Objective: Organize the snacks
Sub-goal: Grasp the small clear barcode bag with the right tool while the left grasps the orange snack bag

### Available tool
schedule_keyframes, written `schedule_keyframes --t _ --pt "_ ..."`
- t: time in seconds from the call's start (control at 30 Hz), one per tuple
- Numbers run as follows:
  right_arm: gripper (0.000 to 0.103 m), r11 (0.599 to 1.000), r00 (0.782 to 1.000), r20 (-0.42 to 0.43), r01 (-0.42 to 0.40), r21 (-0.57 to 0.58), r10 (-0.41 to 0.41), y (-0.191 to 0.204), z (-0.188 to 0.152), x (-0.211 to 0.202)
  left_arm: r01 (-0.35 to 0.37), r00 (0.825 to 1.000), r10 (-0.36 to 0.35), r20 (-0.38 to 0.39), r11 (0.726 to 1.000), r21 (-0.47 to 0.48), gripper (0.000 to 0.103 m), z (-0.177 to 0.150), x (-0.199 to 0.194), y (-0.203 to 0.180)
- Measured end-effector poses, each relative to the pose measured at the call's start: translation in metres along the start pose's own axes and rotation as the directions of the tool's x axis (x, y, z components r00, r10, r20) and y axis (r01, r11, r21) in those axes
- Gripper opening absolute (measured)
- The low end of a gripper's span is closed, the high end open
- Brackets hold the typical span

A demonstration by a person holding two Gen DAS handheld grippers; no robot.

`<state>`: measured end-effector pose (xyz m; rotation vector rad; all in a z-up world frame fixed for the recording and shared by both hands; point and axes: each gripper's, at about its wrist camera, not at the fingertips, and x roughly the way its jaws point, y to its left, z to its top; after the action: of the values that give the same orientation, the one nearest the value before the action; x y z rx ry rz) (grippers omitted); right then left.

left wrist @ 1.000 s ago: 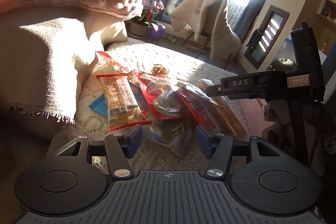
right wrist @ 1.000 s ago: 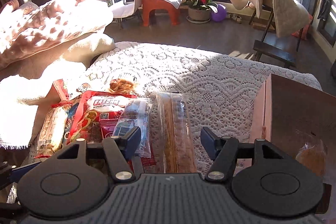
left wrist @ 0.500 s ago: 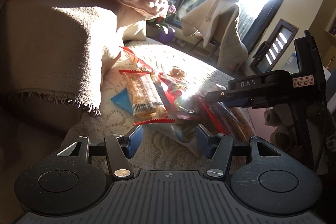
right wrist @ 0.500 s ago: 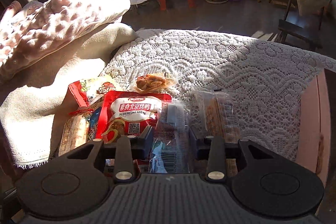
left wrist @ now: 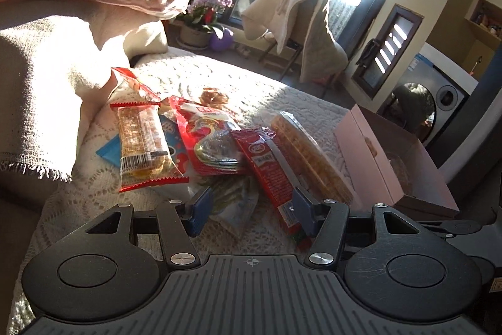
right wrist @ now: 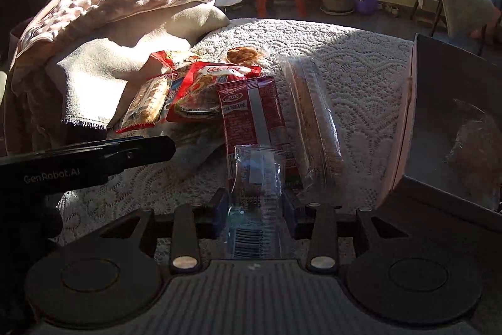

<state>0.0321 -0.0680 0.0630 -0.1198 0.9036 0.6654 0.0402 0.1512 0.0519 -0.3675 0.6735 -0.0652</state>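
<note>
**Right gripper holds a clear snack pack near the pink box**

The right gripper [right wrist: 254,211] has a small clear packet [right wrist: 253,203] between its jaws. The jaws have just been moving, and now they pinch the packet on both sides. The packet sticks up and forward from the jaws, with its bar code at the near end.

The left gripper [left wrist: 251,209] has its jaws spread apart. Nothing is pinched in them. They hang low over the near edge of the snack pile [left wrist: 204,143], above a crumpled clear wrapper [left wrist: 232,203].

The pile lies on a table covered with a white lace cloth [right wrist: 360,90]. The landmark here is the pink box [left wrist: 398,165], which stands open on the cloth at the right side of the pile. Just beside the box lies a long clear pack of wafers [left wrist: 309,159]. Next to that, farther from the box, is a long red packet [left wrist: 269,165] with a silver stripe. Then comes a big red bag [left wrist: 210,143]. Farthest from the box is a golden bar in a red-edged wrapper [left wrist: 142,143], lying on a blue packet [left wrist: 109,148]. A small round cookie [left wrist: 215,96] in clear wrap sits behind the pile.

Inside the box is one clear-wrapped snack [right wrist: 473,143]. The held packet is just left of the box, not in it.
</note>
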Motion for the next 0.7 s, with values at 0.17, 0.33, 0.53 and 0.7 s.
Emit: schedule_keyframes --t 0.17,0.33,0.53,0.7 --pt "0.060 0.997 0.998 0.059 0.019 -0.079 -0.014 0.006 -0.034 0.000 -0.061 0.997 0.059 0.046 0.996 0.064 0.061 0.047 0.036 -0.003" --pt "0.064 0.992 0.989 0.146 0.050 -0.114 -0.034 0.006 -0.048 -0.001 -0.211 0.977 0.209 0.034 0.961 0.176 0.061 0.099 0.106 0.000" --pt "0.075 0.993 0.986 0.167 0.018 -0.115 0.002 0.002 -0.053 -0.001 -0.201 0.965 0.233 -0.116 0.950 0.239 0.054 0.114 0.165 0.013" --pt "0.081 0.995 0.985 0.165 -0.022 -0.100 0.038 -0.002 -0.051 0.000 -0.133 0.980 0.159 -0.119 0.970 0.206 0.043 0.108 0.156 0.016"
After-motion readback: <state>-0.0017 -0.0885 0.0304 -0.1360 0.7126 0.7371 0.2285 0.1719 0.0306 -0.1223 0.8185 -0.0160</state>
